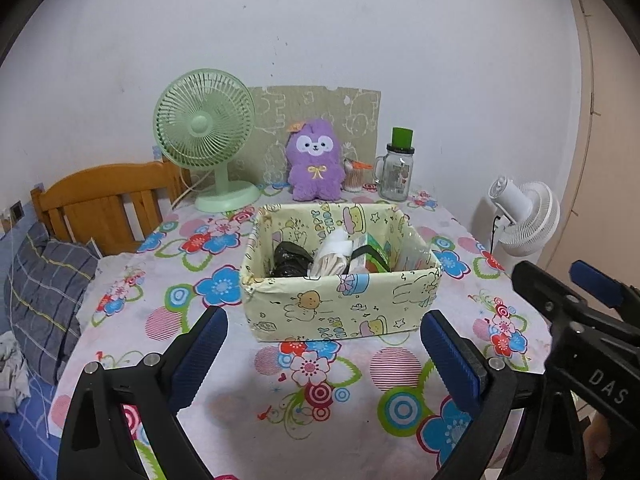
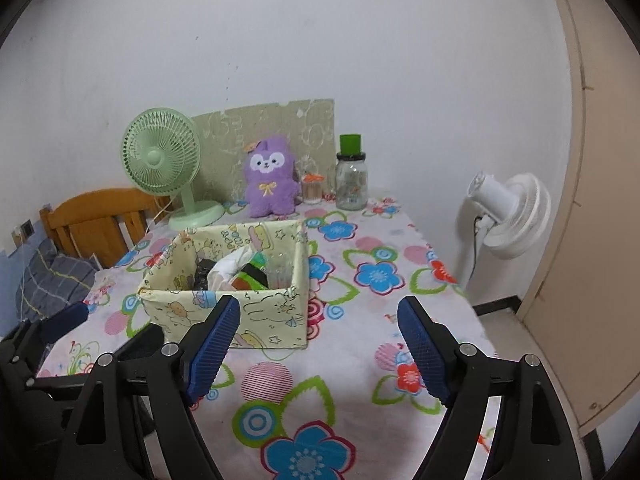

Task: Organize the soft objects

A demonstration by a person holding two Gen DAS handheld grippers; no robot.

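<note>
Two views, left wrist first.
Left tool [image 1: 324, 354]: spread wide, nothing between its blue pads, hovering over the desk [image 1: 224, 392] at 6 o'clock.
Box [image 1: 340, 304]: patterned, dead ahead at the desk's centre; inside lie a black bundle [image 1: 289, 260], a white bundle [image 1: 331, 258] and a green pack [image 1: 374, 254], their lower parts hidden by the front wall.
Purple plush [image 1: 316, 160]: upright at 12 o'clock behind the box, against the wall.
Right tool [image 1: 592, 308]: cut off at 3 o'clock.

Right wrist view.
Right tool [image 2: 320, 350]: parted wide, holding nothing.
Box [image 2: 240, 304]: at 10 o'clock, its near wall partly hidden by the tool's left finger.
Purple plush [image 2: 272, 178]: at 11 o'clock, beside a green fan [image 2: 162, 160] and a jar [image 2: 352, 182].
Left tool [image 2: 64, 322]: only one blue pad shows at 9 o'clock.
</note>
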